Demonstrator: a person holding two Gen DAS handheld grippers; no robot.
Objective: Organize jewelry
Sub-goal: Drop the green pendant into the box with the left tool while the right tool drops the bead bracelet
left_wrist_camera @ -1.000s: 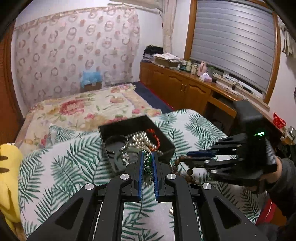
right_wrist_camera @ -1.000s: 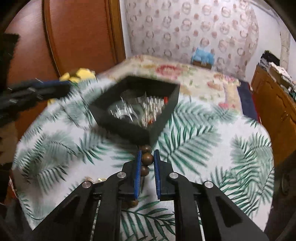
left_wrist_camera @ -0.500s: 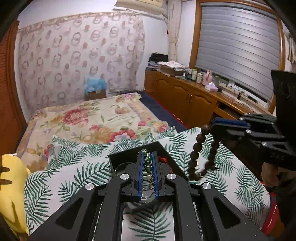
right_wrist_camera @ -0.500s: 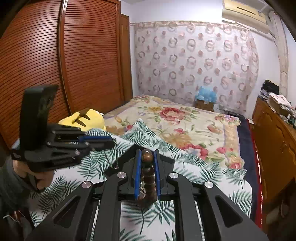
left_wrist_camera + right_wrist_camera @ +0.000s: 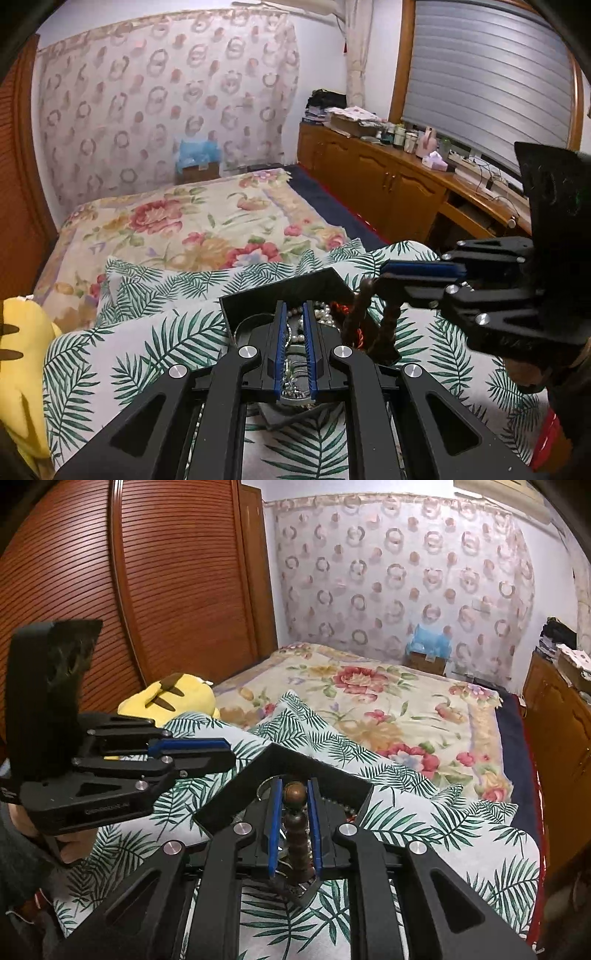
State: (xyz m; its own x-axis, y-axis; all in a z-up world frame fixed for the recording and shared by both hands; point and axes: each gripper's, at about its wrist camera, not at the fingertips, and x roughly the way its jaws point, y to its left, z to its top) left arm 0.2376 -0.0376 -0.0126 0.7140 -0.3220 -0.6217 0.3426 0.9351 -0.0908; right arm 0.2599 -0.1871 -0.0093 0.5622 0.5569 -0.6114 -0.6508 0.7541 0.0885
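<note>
Right hand-held gripper (image 5: 293, 797) is clamped on the brown bead bracelet (image 5: 295, 814), whose loop dangles over the black jewelry box (image 5: 295, 286) on the palm-print bedcover (image 5: 147, 343). Left hand-held gripper (image 5: 293, 325) hangs over the box, pads nearly together on a tangle of pearls and chain (image 5: 295, 339); real grip unclear. Best lower the beads well inside the rim, clear of the pearls, then release.

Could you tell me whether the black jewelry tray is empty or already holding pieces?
Holding pieces: the black jewelry tray contains white pearl strands and a red cord.
</note>
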